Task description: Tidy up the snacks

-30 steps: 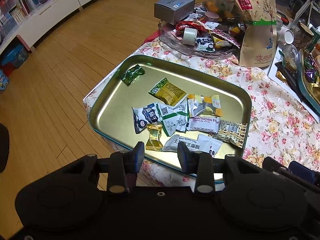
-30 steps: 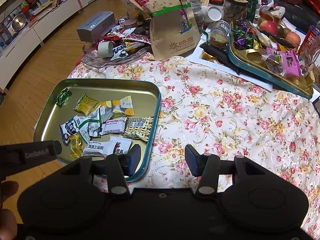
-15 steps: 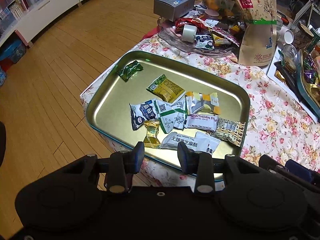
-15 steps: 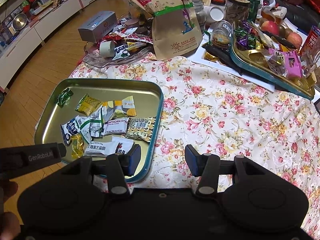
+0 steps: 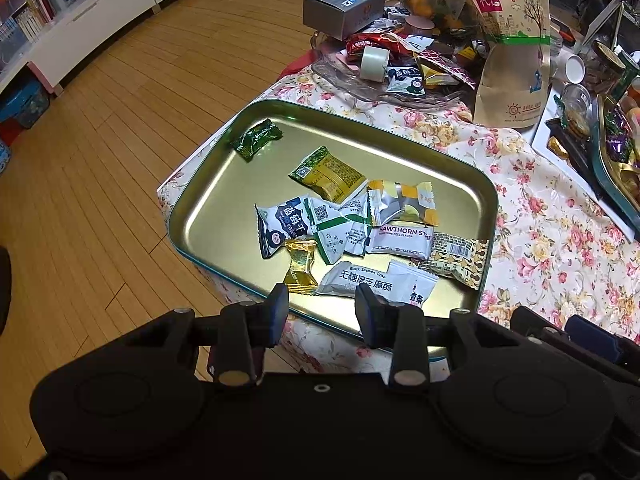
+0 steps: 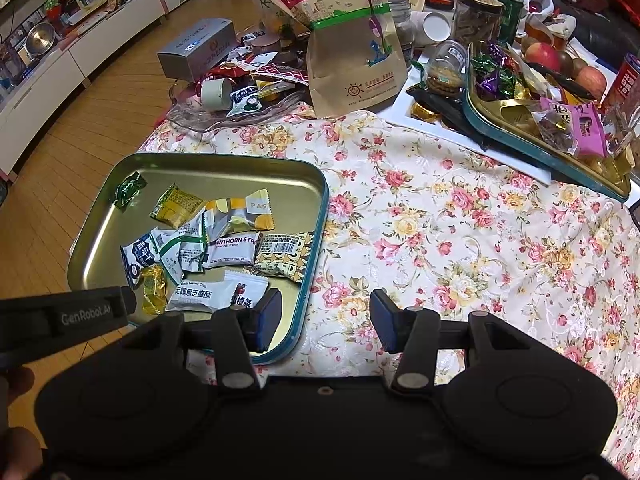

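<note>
Both pairs of jaws stand partly open with nothing between them: the left gripper (image 5: pixel 322 304) hangs over the near rim of the gold tray (image 5: pixel 208 184), just above the grey sesame-crisp packet (image 5: pixel 360 282), while the right gripper (image 6: pixel 324 314) hovers over the tray's near right corner and the flowered tabletop (image 6: pixel 460 240) beside it. The snacks lie in a loose heap in the tray, a green candy (image 5: pixel 256 139) apart near its far corner, so the step looks like choosing a packet. Next, one gripper must descend and pinch a single wrapper edge without dragging its overlapping neighbours.
</note>
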Tool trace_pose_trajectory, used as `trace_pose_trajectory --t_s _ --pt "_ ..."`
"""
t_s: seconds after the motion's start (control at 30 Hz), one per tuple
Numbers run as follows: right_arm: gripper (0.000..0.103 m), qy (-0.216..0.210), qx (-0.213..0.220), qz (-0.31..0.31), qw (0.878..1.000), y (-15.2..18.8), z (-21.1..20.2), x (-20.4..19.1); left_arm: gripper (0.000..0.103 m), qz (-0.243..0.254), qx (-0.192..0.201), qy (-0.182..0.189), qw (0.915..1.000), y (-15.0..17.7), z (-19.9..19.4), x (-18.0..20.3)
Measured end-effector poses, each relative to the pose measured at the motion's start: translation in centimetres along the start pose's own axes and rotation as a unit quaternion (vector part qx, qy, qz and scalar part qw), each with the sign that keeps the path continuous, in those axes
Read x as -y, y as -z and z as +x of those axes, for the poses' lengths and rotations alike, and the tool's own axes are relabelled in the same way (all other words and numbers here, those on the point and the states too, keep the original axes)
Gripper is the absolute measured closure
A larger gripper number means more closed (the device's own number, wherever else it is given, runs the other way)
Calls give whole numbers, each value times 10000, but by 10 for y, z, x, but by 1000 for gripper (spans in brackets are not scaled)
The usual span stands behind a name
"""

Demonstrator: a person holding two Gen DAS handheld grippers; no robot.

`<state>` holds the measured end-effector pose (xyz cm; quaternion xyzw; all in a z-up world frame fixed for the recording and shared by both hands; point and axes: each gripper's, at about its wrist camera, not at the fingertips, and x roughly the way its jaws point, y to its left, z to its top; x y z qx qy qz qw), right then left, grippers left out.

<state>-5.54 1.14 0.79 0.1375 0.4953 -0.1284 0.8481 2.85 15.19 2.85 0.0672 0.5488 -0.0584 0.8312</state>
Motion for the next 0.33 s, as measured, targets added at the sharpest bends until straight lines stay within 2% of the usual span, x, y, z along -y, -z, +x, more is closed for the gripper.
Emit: trace_pose_trajectory --t_s 0.33 --pt "51 18 -24 -24 10000 1 1 0 57 -5 73 -82 9999 0 -1 0"
